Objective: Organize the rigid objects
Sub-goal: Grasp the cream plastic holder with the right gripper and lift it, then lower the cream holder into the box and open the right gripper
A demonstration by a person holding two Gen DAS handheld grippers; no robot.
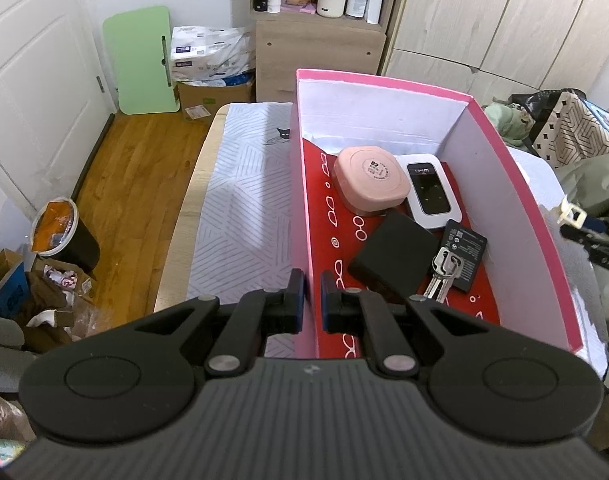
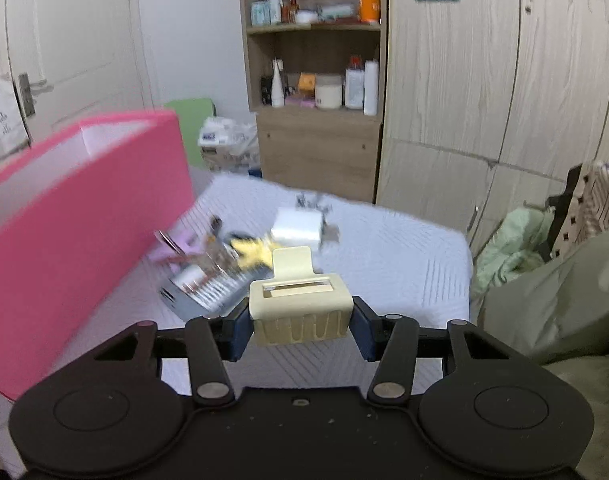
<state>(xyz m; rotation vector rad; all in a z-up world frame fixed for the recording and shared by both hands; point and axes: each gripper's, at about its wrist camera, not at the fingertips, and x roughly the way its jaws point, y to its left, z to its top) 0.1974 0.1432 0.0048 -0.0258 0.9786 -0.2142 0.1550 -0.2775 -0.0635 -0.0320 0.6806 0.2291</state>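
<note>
In the left wrist view, your left tool (image 1: 312, 298) is pinched shut on the near left wall of the pink box (image 1: 544, 220), one pad outside and one inside, and that grip is what keeps the box from sliding on the bed (image 1: 240, 208); hold it just as it is. Inside the box lie a pink case (image 1: 370, 184), a white pocket router (image 1: 430, 196), a black block (image 1: 396, 256), a battery (image 1: 466, 254) and a bunch of keys (image 1: 442, 274), all crowded toward the right half, so the bare red floor along the left wall looks like the better landing spot. At the right edge of this view the cream clip (image 1: 570, 213) is just outside the box's right wall, carried by the other tool. In the right wrist view, your right tool (image 2: 300, 326) stands about half open with its pads against the two sides of the hair clip (image 2: 300, 312), which it has hold of above the bed; the rest of the loose pile (image 2: 224, 264) and a white charger (image 2: 298, 228) lie beyond, blurred. Lift the clip clear over the pink rim before you move inward, lower it well inside, and only then let the pads part, so that it does not catch the wall or bounce out.
</note>
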